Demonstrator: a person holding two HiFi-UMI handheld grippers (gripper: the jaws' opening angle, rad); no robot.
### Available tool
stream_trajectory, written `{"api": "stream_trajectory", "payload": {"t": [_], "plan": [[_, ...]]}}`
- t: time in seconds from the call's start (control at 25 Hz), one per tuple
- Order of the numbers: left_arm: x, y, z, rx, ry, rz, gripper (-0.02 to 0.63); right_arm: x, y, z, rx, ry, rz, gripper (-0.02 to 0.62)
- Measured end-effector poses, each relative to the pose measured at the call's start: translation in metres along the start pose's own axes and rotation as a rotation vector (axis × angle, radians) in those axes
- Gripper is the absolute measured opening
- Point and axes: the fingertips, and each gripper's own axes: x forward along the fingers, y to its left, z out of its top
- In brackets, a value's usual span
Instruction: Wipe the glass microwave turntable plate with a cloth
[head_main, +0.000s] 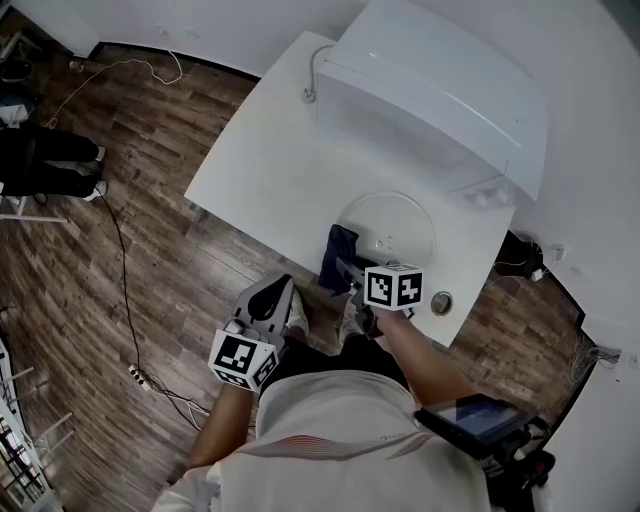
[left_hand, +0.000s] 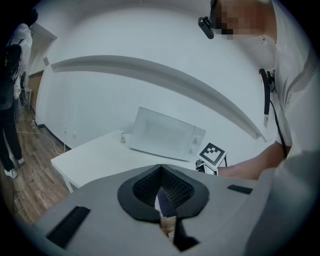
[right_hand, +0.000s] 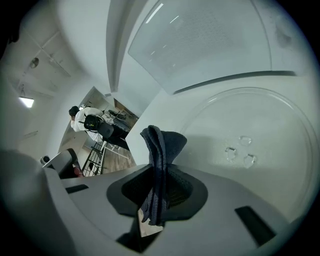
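Glass, clear and round, the turntable plate (head_main: 400, 215) is lying flat on the white worktop (head_main: 265, 170), just in front of the microwave (head_main: 430, 90), where a cloth can reach its whole face. The right gripper (head_main: 347, 268) is clenching a dark blue cloth (head_main: 336, 252) at the plate's near-left rim. In the right gripper view the folded fabric is standing up between the jaws with a bunch poking out past the tips, so soft cloth rather than hard jaw would be meeting the glass. The cloth is sitting at the plate's edge, not over its middle, so the wiping looks barely begun.

The left gripper (head_main: 272, 298) is hanging off the worktop's near edge, over the wooden floor (head_main: 150, 270). Its jaws are closed together on nothing, and it is well apart from the plate, seemingly being kept out of the way. With nothing steadying the plate, a hard push could be sending it sliding across the smooth worktop.
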Motion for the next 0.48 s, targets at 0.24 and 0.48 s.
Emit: {"api": "stream_trajectory", "payload": {"t": [0.24,0.48], "plan": [[0.001,-0.01,-0.007,-0.002,0.015,-0.011,0.011,0.001,-0.016,-0.001,-0.012,0.009,-0.028,0.061],[0.005,-0.017,-0.016,0.0,0.048,-0.008,0.011,-0.006,-0.028,-0.004,-0.022,0.015,-0.039,0.061]]}}
